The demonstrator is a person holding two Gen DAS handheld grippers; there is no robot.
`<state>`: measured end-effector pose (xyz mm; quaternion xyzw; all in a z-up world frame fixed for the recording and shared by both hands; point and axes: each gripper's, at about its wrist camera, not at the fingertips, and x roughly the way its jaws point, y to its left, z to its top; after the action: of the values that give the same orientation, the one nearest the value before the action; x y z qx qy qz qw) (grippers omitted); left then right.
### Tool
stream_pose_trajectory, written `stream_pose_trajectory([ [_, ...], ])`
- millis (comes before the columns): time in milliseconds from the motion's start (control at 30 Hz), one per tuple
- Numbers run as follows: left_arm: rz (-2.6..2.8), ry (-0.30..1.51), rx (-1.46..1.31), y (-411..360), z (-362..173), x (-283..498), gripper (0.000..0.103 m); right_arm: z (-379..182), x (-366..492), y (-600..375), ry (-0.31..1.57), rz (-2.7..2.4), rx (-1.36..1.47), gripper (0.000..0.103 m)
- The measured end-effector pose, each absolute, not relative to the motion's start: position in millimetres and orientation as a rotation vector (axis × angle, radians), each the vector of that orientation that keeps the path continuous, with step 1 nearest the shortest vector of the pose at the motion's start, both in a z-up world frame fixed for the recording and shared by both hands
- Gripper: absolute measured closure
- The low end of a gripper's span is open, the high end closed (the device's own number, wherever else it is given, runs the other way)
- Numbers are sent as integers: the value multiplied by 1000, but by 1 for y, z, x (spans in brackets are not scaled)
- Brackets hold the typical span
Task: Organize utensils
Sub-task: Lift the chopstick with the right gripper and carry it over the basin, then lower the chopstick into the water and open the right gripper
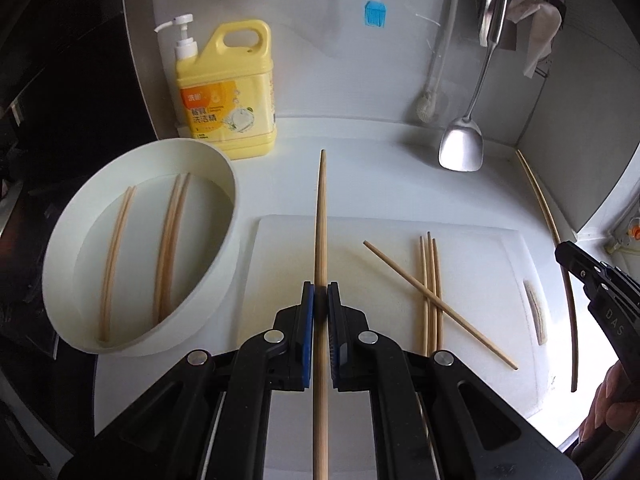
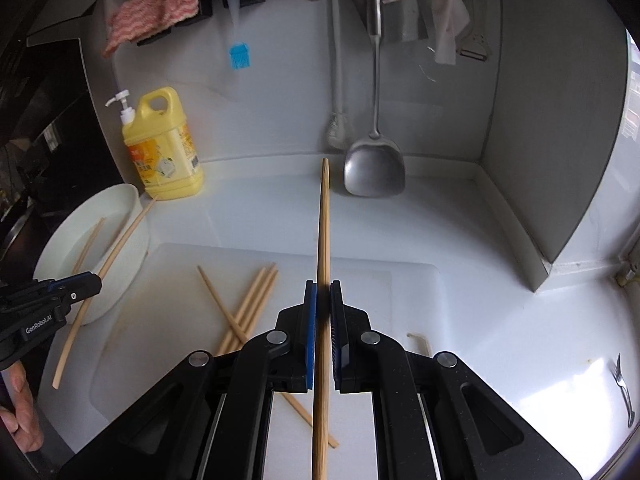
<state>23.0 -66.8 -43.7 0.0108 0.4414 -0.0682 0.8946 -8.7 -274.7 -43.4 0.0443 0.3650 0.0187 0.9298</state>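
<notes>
Your left claw (image 1: 321,292) is clamped on a single bamboo chopstick (image 1: 321,220), which runs straight out between the blue pads and points toward the back of the table (image 1: 360,176). Your right claw (image 2: 323,290) grips a second chopstick (image 2: 324,220) in the same way, its tip reaching toward the hanging steel spatula (image 2: 374,172).

To your left sits the white oval basin (image 1: 60,248), right beside the white cutting board (image 1: 480,260). Inside it lie several chopsticks (image 1: 168,248): one or two near the left wall and a close pair nearer the middle, all lengthwise on the basin floor. Exactly how many there are is hard to tell.

On the cutting board, a loose group of chopsticks (image 1: 430,280) still lies side by side, with one more chopstick (image 1: 440,306) crossing them on a diagonal.

Behind the basin stands a yellow pump bottle of dish soap (image 1: 228,92), upright against the back wall. A blue silicone brush (image 1: 375,12), a white scrubbing brush (image 1: 428,104) and a cloth (image 1: 536,28) hang from the rail above. A small fork (image 2: 622,388) lies on the table at the far right, well apart from the board.
</notes>
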Motion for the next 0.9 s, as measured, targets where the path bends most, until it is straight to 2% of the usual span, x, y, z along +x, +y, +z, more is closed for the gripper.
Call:
stream_pose_trajectory([
  [367,-16,845,-69,46,6,24,96,-14,38,-151,731,268,83,97],
  [633,32,892,-102,147,-11,63,96,-22,89,-40,774,358,80,97],
  [900,-27,944,-132,187,-41,109,96,-55,132,27,861,363,84,97],
])
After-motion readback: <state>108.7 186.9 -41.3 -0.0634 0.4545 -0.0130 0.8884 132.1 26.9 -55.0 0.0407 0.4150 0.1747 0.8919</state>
